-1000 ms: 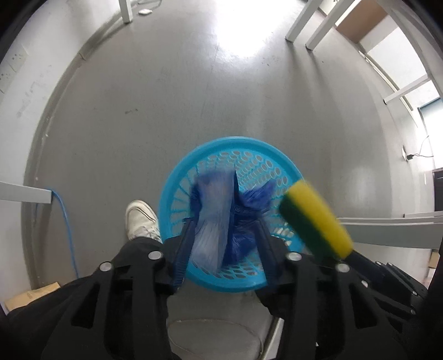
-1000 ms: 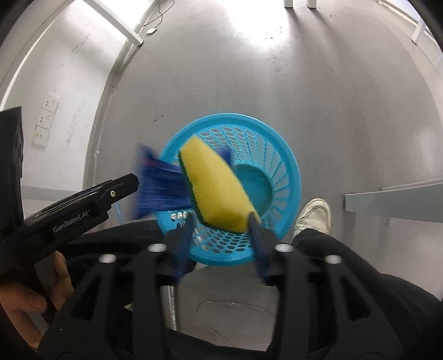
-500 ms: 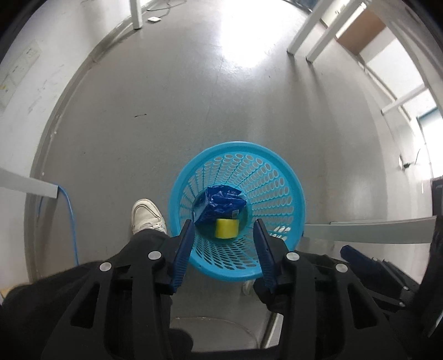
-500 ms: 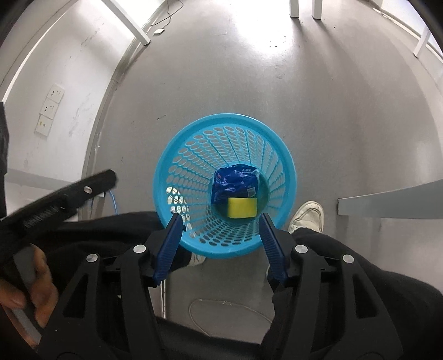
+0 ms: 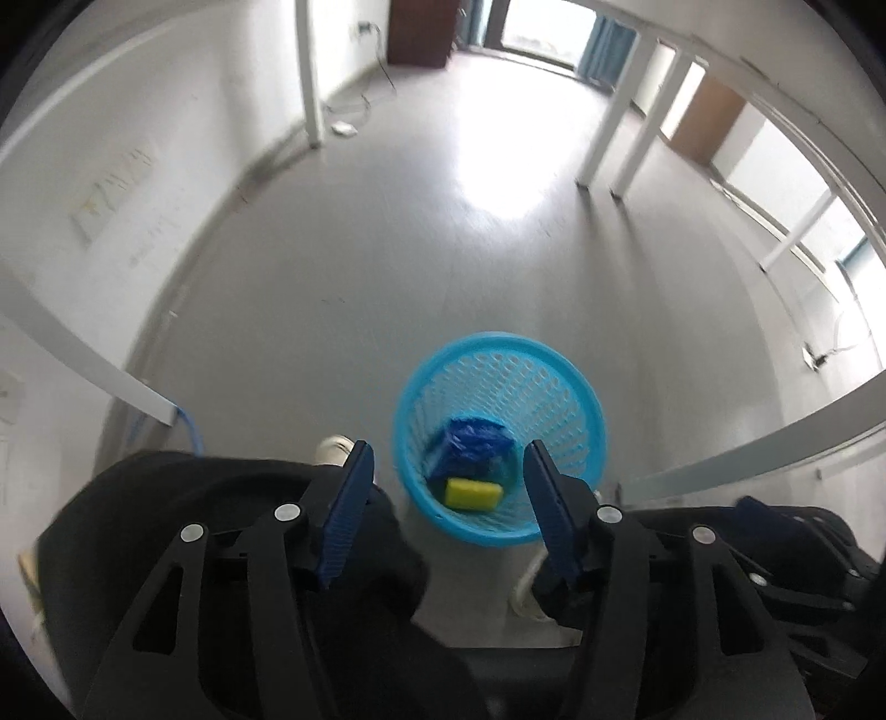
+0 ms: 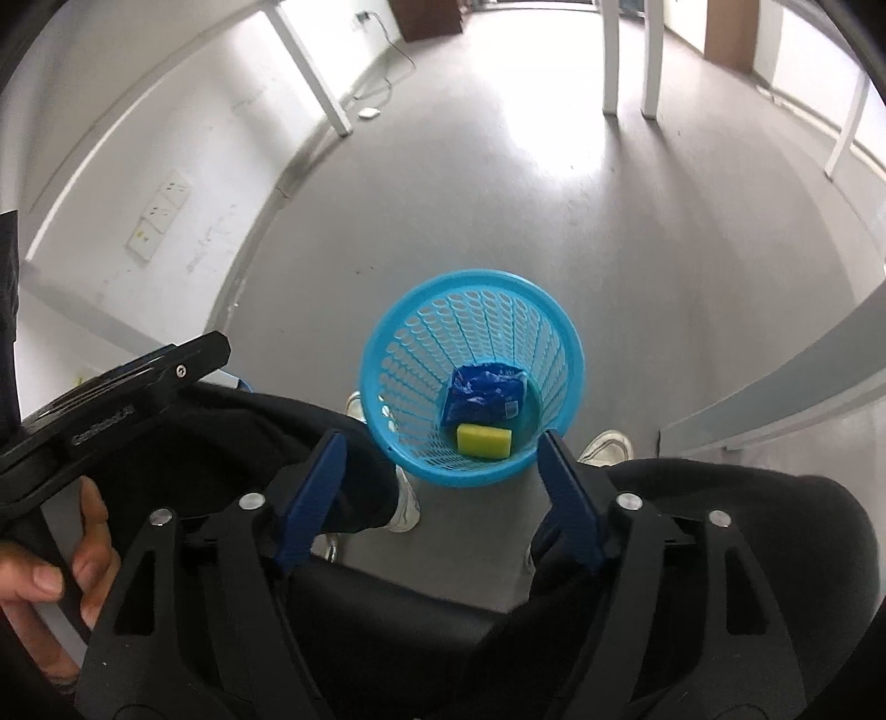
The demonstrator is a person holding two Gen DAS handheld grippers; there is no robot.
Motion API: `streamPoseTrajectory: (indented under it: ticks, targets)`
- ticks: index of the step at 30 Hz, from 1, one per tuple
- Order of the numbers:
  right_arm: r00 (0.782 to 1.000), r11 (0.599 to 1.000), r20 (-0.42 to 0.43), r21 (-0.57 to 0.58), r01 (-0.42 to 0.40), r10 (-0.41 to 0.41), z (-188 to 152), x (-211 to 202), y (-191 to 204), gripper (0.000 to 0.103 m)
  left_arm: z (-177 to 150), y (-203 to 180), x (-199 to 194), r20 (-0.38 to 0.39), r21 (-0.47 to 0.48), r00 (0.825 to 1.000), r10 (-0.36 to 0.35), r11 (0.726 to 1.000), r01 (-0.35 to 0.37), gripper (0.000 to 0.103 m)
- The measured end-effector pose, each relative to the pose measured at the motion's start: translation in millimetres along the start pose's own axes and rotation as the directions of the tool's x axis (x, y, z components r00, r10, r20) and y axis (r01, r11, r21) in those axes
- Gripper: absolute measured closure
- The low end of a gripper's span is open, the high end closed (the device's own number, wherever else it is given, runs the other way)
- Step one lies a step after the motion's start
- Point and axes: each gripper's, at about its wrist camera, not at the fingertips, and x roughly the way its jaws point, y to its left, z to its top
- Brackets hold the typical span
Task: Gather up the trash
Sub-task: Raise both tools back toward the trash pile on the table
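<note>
Grey, glossy floor (image 5: pixel 387 288) fills most of the left wrist view, with white walls at left and bright glare from windows at the far end. White table legs (image 5: pixel 609 127) stand far right; a brown cabinet (image 5: pixel 421 30) sits at the far wall. Blue mesh basket (image 5: pixel 498 437) stands on the floor, right of centre and near. Inside it, on the bottom, lie a crumpled blue wrapper (image 5: pixel 470 448) and a yellow sponge (image 5: pixel 473 494), the sponge on the near side of the wrapper and touching it. Left gripper (image 5: pixel 448 515) hangs above the basket, angled steeply down; its jaws have just been opening and stand apart with nothing between them, released. A white shoe (image 5: pixel 332 446) shows just left of the basket, partly hidden by a dark trouser leg (image 5: pixel 232 498). A blue cable (image 5: pixel 191 435) runs down by the left wall.

Right wrist view: same floor, wall sockets (image 6: pixel 160 221) at left, white table legs far. Basket (image 6: pixel 470 338) is near centre, upright. Wrapper (image 6: pixel 487 396) and sponge (image 6: pixel 483 440) rest on its bottom, sponge nearer. Right gripper (image 6: pixel 440 487) is above the basket's near rim; its jaws have just been opening, spread wide, holding nothing. White shoes (image 6: pixel 606 446) flank the basket on the near side. At far left the black body of the left gripper is seen, held in the person's hand (image 6: pixel 66 559).
</note>
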Motion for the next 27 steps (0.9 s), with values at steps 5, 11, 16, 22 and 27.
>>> streamPoseTrajectory:
  ticks: [5, 11, 16, 22, 27]
  targets:
    - [0.999, 0.999, 0.044, -0.052, 0.003, 0.000, -12.4, -36.8, 11.4, 0.030, -9.9, 4.4, -36.9, 0.062, -0.022, 0.998, -0.009, 1.000, 0.010, 0.045]
    - [0.987, 0.994, 0.152, -0.108, -0.035, 0.051, -22.1, -92.7, 16.1, 0.021, -17.2, -1.3, -104.5, 0.249, 0.074, 0.963, -0.101, 0.994, 0.085, 0.039]
    - [0.958, 0.990, 0.277, -0.131, -0.045, 0.080, -25.6, -143.5, 14.5, 0.016, -14.6, -1.2, -143.2, 0.354, 0.133, 0.920, -0.169, 0.983, 0.129, 0.039]
    - [0.900, 0.988, 0.425, -0.153, -0.033, 0.096, -15.2, -196.9, 17.3, 0.011, 1.3, 0.9, -189.6, 0.504, 0.169, 0.853, -0.135, 0.984, 0.057, 0.037]
    - [0.860, 0.985, 0.497, -0.171, -0.034, 0.116, 5.3, -231.0, 26.9, 0.009, 26.9, -3.7, -212.7, 0.546, 0.160, 0.824, -0.148, 0.985, 0.070, 0.036]
